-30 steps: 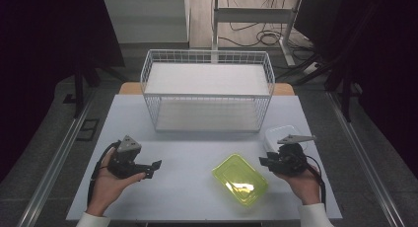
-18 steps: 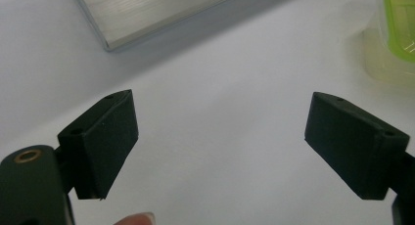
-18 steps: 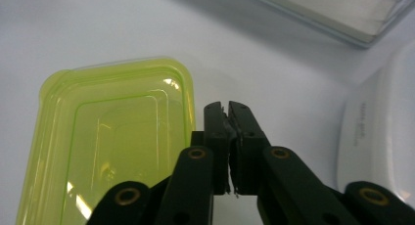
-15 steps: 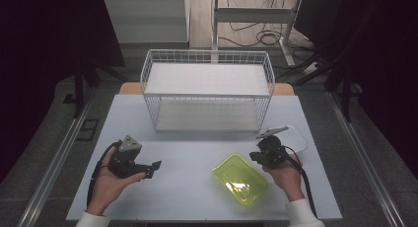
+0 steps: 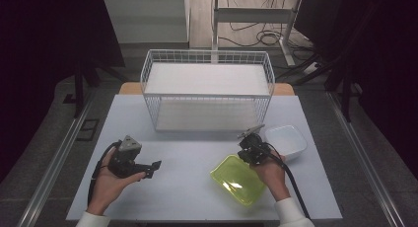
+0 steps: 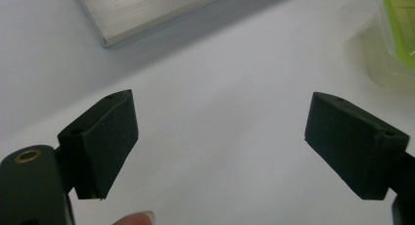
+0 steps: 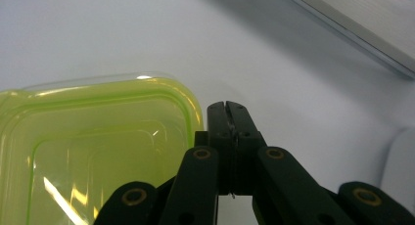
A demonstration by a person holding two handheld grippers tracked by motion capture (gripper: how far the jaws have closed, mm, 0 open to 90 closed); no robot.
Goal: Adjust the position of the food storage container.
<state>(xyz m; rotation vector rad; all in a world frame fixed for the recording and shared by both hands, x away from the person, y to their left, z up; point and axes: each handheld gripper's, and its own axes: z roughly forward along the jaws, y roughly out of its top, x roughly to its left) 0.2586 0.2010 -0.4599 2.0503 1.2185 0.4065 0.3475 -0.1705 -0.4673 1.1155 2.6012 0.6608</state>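
Resting on the tabletop [image 5: 197, 153], green lid [image 5: 237, 179] lies beside the white bowl [image 5: 286, 140]. Right tongs [image 7: 227, 107] pressed together, empty, at the lid's corner. Left tongs [image 6: 220, 137] spread, empty, well apart.

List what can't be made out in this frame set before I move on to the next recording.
- Green lid: the right gripper view cuts off its left and lower parts; the right gripper, jaws shut, covers its near corner.
- White container: in the high view the right gripper hides its near-left corner; its contents can't be judged.
- Wire basket: its lower shelf is blurred behind the mesh.
- Left gripper: its body lies below the frame edge.
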